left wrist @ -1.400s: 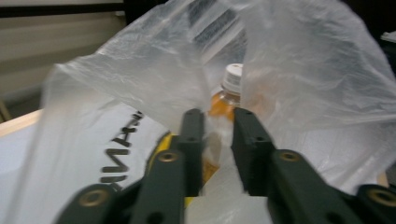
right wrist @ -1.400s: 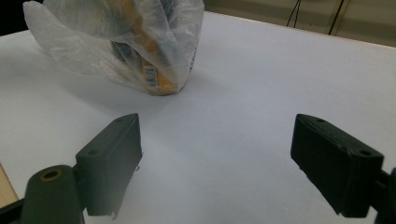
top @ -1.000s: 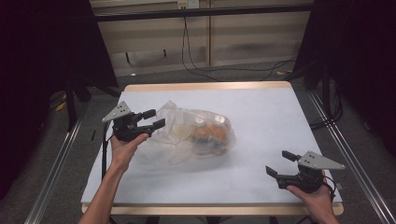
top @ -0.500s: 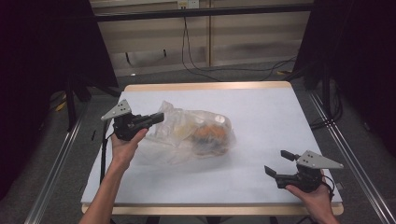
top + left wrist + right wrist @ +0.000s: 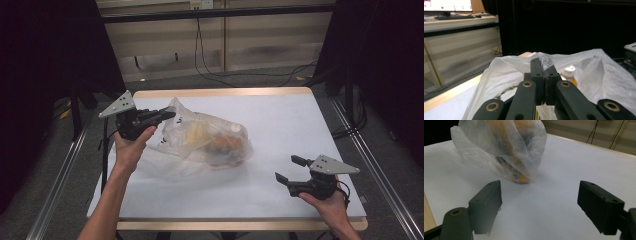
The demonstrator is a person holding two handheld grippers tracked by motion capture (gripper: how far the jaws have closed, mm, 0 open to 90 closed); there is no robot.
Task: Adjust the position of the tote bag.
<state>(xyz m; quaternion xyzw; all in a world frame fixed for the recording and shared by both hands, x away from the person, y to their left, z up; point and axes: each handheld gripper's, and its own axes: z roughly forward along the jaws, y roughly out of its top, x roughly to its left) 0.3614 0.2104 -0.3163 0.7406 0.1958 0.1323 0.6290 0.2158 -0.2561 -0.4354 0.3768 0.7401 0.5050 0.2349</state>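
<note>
bag (image 5: 210,137) long axis left-right, mouth left | left claw (image 5: 167,114) clamped on bag | right claw (image 5: 290,169) apart

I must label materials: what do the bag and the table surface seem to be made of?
The bag looks like thin, glossy, translucent plastic film: it wrinkles and orange contents show through. The table top looks matte white, perhaps laminate or paper; its edge looks like pale wood.

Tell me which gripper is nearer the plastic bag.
Left. The left gripper is shut on the plastic bag at its edge; the right gripper sits open, apart from it, near the table's front corner.
</note>
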